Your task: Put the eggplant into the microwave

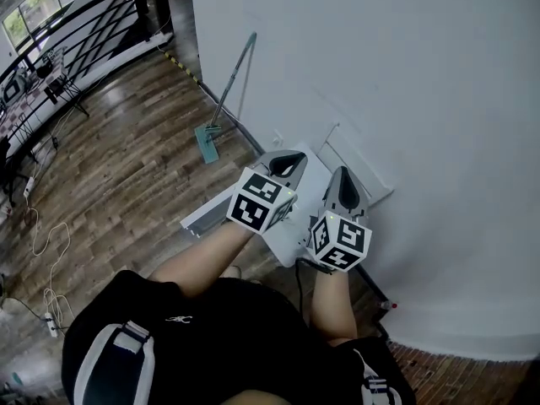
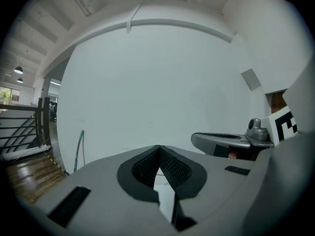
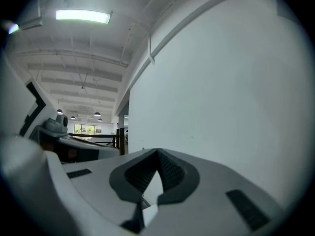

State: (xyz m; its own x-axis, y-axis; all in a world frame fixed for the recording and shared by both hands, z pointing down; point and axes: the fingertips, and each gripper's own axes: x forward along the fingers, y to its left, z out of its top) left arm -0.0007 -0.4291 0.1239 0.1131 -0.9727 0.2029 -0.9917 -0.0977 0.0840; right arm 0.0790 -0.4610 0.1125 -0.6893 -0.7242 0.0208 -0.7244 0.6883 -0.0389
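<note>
Person's black shirt (image 1: pixel 211 327) fills the bottom of the head view. Ahead of it the left gripper (image 1: pixel 289 157) and right gripper (image 1: pixel 342 175) sit side by side, close together, each with its jaws pressed together on nothing. Both are aimed at a blank white wall (image 1: pixel 405 74). Neither eggplant nor microwave shows in any view, so which way the eggplant lies, how its length runs and which hand is nearer cannot be told. Further off, a mop (image 1: pixel 226 99) leans on the wall.
</note>
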